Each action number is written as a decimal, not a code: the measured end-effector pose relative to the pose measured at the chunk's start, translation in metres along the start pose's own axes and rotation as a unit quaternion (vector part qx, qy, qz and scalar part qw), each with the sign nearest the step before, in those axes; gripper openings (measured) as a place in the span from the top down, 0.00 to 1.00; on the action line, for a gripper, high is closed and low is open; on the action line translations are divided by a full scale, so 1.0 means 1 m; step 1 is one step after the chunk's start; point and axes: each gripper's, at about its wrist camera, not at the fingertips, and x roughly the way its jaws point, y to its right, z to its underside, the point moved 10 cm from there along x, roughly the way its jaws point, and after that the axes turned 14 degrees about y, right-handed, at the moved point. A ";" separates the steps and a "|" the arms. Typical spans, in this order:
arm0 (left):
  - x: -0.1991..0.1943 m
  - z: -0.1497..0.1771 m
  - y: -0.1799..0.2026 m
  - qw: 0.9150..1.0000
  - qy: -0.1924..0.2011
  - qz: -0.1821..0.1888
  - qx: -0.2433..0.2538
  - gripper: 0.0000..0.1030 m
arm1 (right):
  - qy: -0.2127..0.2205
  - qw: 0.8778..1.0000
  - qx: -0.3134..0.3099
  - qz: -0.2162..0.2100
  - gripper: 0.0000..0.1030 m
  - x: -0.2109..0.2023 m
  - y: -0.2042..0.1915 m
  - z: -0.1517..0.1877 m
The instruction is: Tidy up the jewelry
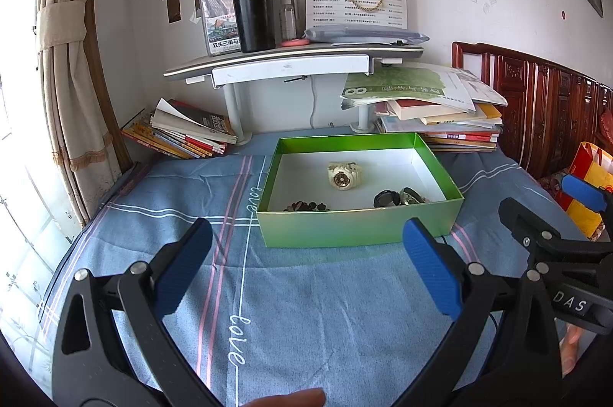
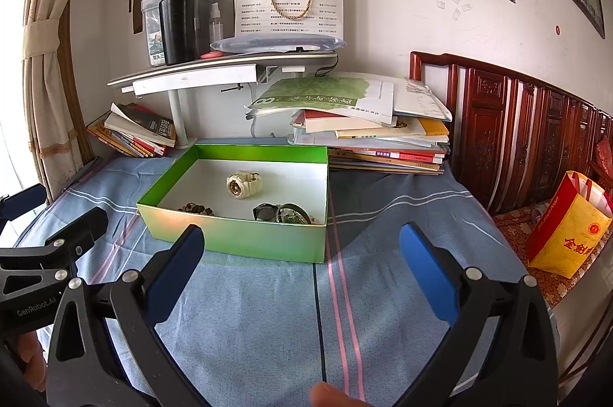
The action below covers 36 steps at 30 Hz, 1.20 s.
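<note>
Blue bedspread (image 1: pixel 306 292) lies bare before the green box (image 1: pixel 360 227); both tongs, left (image 1: pixel 306 265) and right (image 2: pixel 300 265), gape apart.

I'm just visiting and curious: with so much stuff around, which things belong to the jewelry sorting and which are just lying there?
Part of the job:
green box
cream watch
dark watch
bead bracelet

Just lying about:
book stack
black flask
paper bag
</note>
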 end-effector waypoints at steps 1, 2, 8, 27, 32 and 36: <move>0.000 0.001 -0.001 1.000 0.000 0.000 0.000 0.04 | 0.000 1.000 0.000 0.000 0.03 0.000 0.000 0.000; 0.000 0.000 0.000 1.000 0.000 0.000 0.000 0.04 | -0.001 1.000 0.000 0.000 0.03 0.000 0.000 0.001; 0.000 0.000 -0.001 1.000 0.000 0.000 0.000 0.04 | 0.000 1.000 0.000 0.000 0.03 -0.001 0.001 0.000; 0.000 0.005 -0.002 1.000 -0.008 0.000 0.001 0.04 | -0.008 1.000 0.000 0.001 0.03 0.001 0.000 0.005; 0.002 0.006 -0.002 1.000 -0.013 0.002 -0.002 0.04 | -0.009 1.000 0.000 0.002 0.03 0.002 -0.001 0.006; 0.002 0.007 -0.003 1.000 -0.013 0.003 -0.001 0.04 | -0.009 1.000 0.000 0.003 0.03 0.002 -0.001 0.006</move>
